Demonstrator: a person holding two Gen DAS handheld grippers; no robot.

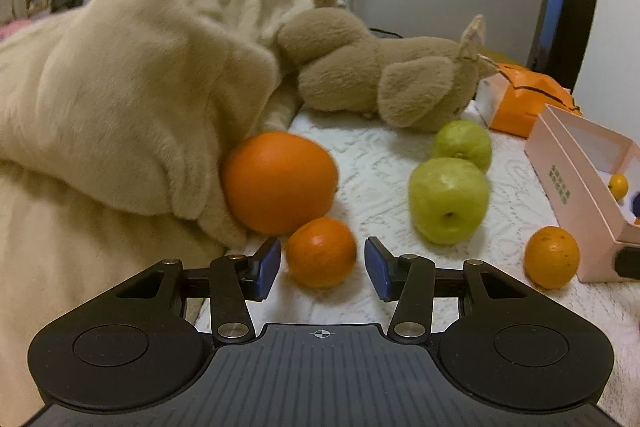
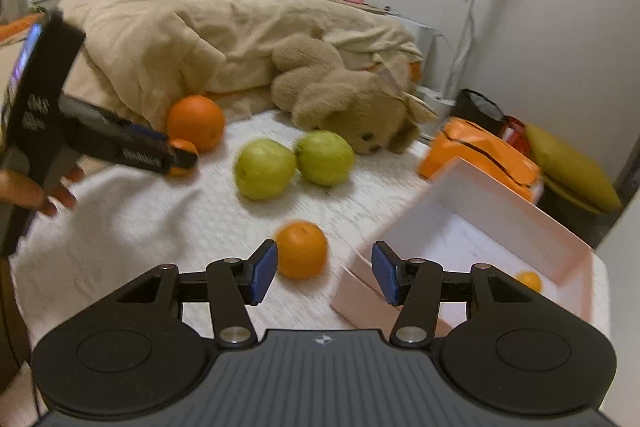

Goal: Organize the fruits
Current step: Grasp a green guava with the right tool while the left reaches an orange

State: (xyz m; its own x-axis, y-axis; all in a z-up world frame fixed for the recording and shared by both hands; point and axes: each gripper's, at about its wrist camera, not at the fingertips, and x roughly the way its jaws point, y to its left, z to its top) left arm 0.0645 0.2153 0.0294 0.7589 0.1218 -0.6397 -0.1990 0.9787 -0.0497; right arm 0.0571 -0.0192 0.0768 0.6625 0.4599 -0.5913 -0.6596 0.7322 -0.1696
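Left wrist view: the left claw [image 1: 320, 269] sits around a small orange [image 1: 321, 252], pads either side with a sliver of gap, so open and gripping nothing. It's dead ahead, round, no axis to fuss over. The big orange [image 1: 279, 181] is just behind.

Right wrist view: the right claw [image 2: 324, 273] is open and empty, its own orange [image 2: 301, 249] ahead-left, touching the left pad's tip. Only here do you see into the box [image 2: 472, 183], with one small orange [image 2: 529, 281] inside.
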